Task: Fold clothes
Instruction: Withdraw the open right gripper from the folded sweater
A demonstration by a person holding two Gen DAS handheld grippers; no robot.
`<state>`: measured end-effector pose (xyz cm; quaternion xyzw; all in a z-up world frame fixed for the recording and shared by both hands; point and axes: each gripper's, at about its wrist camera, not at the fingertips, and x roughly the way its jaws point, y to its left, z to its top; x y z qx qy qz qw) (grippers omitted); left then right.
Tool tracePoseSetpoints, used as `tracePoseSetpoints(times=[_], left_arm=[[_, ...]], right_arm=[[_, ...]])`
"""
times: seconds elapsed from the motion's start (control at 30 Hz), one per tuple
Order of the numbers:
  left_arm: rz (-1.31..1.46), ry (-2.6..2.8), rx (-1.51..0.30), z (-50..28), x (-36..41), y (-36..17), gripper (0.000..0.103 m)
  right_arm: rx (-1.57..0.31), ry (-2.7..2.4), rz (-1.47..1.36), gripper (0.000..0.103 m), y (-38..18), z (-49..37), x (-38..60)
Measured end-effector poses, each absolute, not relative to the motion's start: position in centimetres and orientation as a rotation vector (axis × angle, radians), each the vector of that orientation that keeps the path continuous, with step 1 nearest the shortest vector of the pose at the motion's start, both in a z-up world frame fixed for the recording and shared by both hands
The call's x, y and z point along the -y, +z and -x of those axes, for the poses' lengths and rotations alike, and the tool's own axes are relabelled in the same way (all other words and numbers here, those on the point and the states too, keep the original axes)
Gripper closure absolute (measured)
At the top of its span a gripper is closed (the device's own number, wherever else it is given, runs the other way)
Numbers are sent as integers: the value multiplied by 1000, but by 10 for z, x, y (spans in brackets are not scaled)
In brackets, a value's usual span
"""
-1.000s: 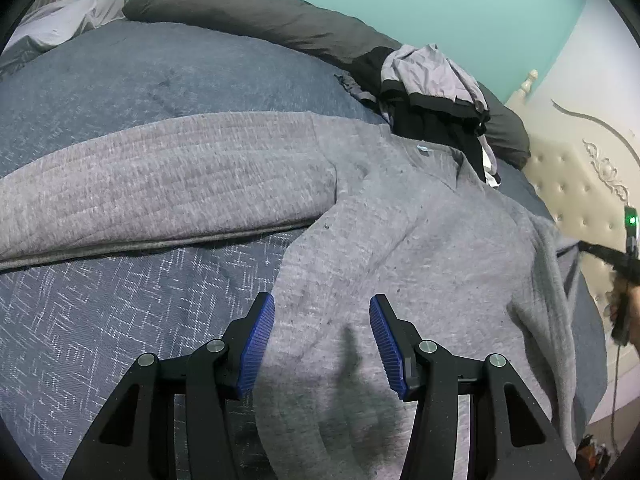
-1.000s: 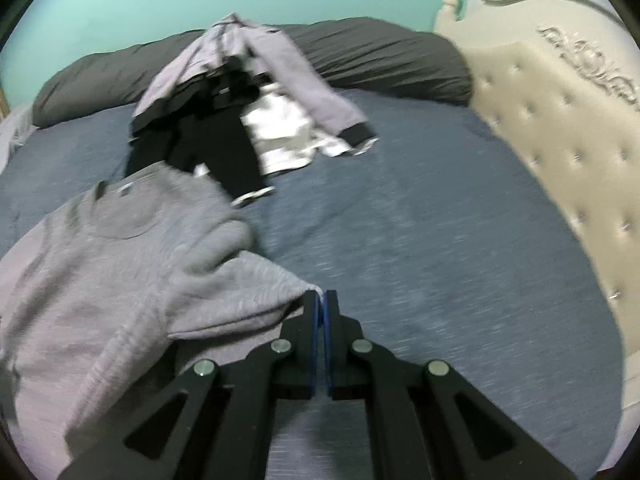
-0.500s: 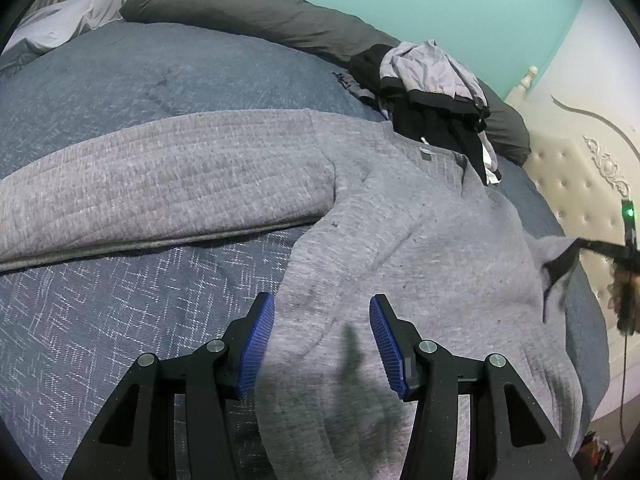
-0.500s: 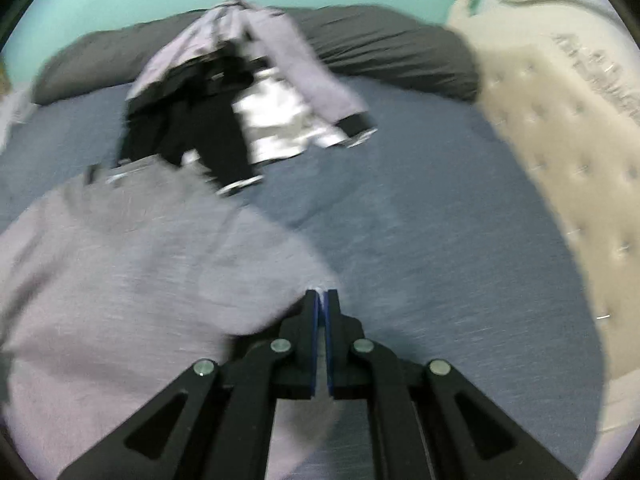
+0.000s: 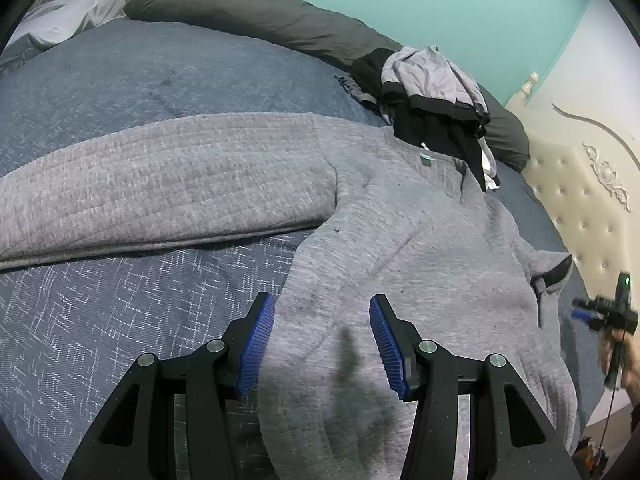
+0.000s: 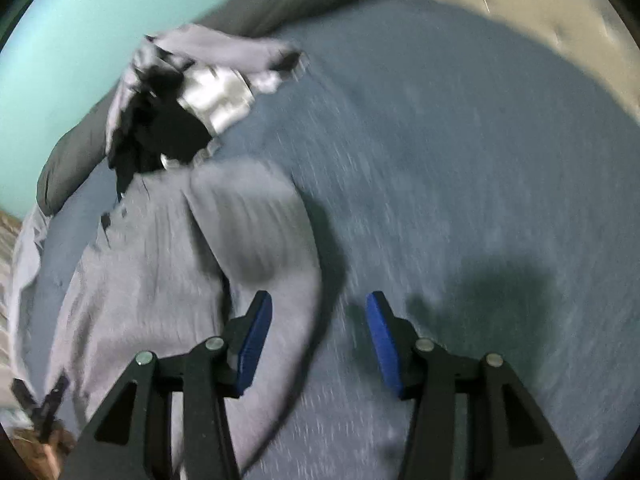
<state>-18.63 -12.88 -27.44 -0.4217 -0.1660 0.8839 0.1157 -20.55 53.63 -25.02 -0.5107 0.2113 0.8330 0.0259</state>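
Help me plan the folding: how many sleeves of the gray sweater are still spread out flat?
1. One sleeve lies stretched flat across the bed; the other sleeve is folded over the gray sweater.

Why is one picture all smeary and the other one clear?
The right wrist view is streaked with motion blur, smearing the gray sweater and blue blanket; the left wrist view is sharp, showing the sweater's weave and a dark shadow between the fingers; both bend at the edges from the fisheye lens.

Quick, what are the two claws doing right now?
Left claw: open, holding nothing, over the gray sweater.
Right claw: open, holding nothing.
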Motion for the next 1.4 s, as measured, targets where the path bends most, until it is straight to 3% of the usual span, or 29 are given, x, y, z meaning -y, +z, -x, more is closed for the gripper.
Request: tracePoseSetpoints(times=[0.17, 0.37, 0.4, 0.47, 0.53, 0.77, 1.03, 1.2, 1.23, 1.37, 1.4], left_arm=[[1241, 2589, 473, 185, 126, -275, 49], [1239, 2588, 459, 185, 121, -274, 49], [1237, 2589, 461, 185, 121, -274, 49], [1234, 2589, 460, 185, 121, -273, 49], [1233, 2590, 460, 185, 122, -273, 49], [1231, 2594, 460, 185, 123, -273, 49], [1234, 2592, 440, 187, 119, -273, 49], [1241, 2591, 425, 187, 116, -275, 49], [1243, 2591, 423, 187, 115, -276, 49], [1245, 2593, 430, 188, 116, -276, 49], [1244, 2593, 430, 188, 116, -276, 49]], right_arm=[[-760, 2590, 1666, 49, -275, 193, -514], [-629, 2557, 1780, 50, -297, 201, -483], [-636, 2564, 1762, 55, -297, 200, -483], [-636, 2578, 1751, 83, -296, 200, -482], [-616, 2591, 1742, 94, -292, 200, -481], [-351, 2616, 1629, 99, -240, 198, -498], [129, 2416, 1472, 99, -186, 209, -560], [-10, 2524, 1505, 97, -190, 215, -562], [-24, 2538, 1503, 92, -192, 213, -561], [-171, 2558, 1461, 57, -198, 198, -578], [-229, 2543, 1467, 56, -203, 191, -585]])
